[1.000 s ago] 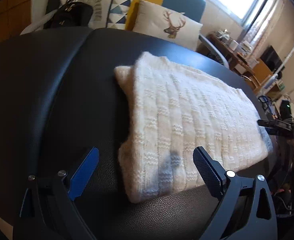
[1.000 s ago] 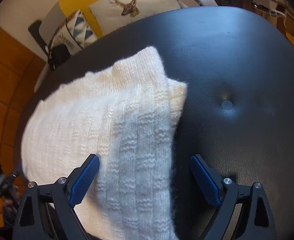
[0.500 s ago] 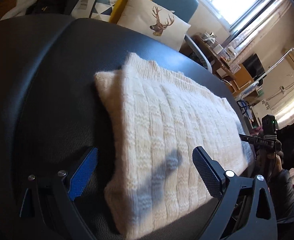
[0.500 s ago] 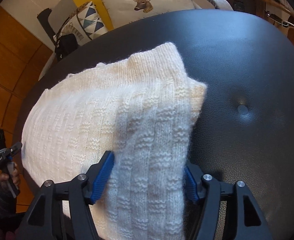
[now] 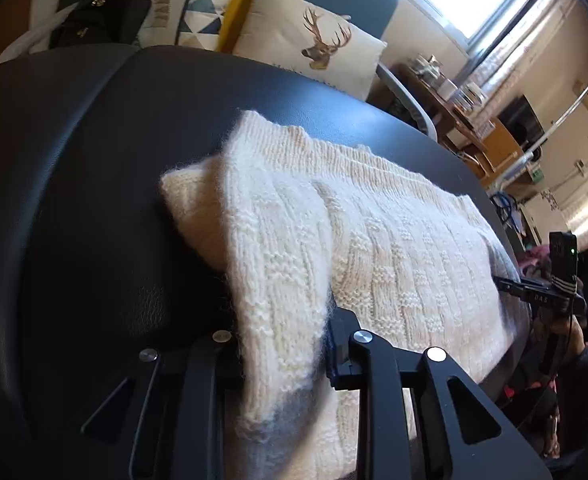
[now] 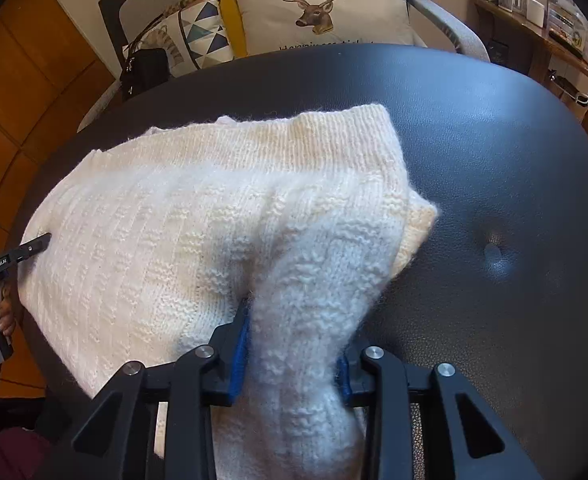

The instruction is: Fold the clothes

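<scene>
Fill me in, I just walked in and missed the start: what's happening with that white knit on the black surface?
A person with a handheld gripper in each hand is folding a cream knit sweater that lies, already partly folded, on a black padded surface. The left gripper and the right gripper are each shut on a bunched near edge of the sweater, one at each end. The fabric is pinched and slightly raised at both grips; the rest lies flat.
</scene>
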The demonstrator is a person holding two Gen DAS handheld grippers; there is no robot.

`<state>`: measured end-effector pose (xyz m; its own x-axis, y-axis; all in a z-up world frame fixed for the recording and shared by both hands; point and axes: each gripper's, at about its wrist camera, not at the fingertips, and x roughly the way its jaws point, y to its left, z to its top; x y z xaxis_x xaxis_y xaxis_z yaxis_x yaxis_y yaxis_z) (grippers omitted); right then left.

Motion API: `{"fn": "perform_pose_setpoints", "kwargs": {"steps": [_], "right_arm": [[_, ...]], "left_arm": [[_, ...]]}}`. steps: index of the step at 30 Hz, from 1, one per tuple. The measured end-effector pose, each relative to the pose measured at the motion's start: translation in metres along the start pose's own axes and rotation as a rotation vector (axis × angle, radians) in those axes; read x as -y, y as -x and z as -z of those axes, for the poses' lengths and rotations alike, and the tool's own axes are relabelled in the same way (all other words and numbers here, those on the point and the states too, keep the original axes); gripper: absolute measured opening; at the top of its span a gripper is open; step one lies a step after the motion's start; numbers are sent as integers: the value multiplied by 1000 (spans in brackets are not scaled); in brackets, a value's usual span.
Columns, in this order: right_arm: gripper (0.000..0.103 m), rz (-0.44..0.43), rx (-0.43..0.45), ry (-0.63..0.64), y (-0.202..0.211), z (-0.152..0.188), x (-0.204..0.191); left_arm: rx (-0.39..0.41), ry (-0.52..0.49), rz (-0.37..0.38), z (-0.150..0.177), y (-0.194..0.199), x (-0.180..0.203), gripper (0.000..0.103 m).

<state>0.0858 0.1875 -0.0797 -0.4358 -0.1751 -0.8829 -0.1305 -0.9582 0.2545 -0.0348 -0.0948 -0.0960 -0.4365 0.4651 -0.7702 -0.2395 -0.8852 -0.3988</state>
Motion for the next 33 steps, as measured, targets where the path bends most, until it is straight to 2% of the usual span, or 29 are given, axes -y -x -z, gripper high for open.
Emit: {"fn": "perform_pose_setpoints", "kwargs": {"steps": [4, 5, 10, 14, 19, 25, 26, 30, 33], "right_arm": [[38, -60, -30, -23, -1, 0, 15], [38, -50, -30, -5, 0, -2, 15], [29, -32, 10, 23, 0, -13, 5], [28, -103, 17, 55, -14, -39, -4], [28, -195, -12, 193, -56, -90, -47], [24, -272, -23, 485, -106, -154, -144], [24, -254, -25, 525, -115, -160, -159], [24, -172, -32, 677, -150, -180, -216], [24, -109, -38, 790, -176, -196, -259]], "left_arm": [[51, 13, -30, 10, 6, 6, 23], [65, 14, -37, 13, 9, 8, 23], [147, 32, -74, 27, 28, 16, 22], [232, 69, -108, 35, 57, 9, 22], [378, 95, -220, 41, 103, -3, 22], [547, 120, -377, 58, 157, -3, 22], [561, 130, -407, 63, 162, -2, 22], [569, 201, -510, 91, 161, -14, 23], [453, 302, -554, 102, 134, -36, 24]]}}
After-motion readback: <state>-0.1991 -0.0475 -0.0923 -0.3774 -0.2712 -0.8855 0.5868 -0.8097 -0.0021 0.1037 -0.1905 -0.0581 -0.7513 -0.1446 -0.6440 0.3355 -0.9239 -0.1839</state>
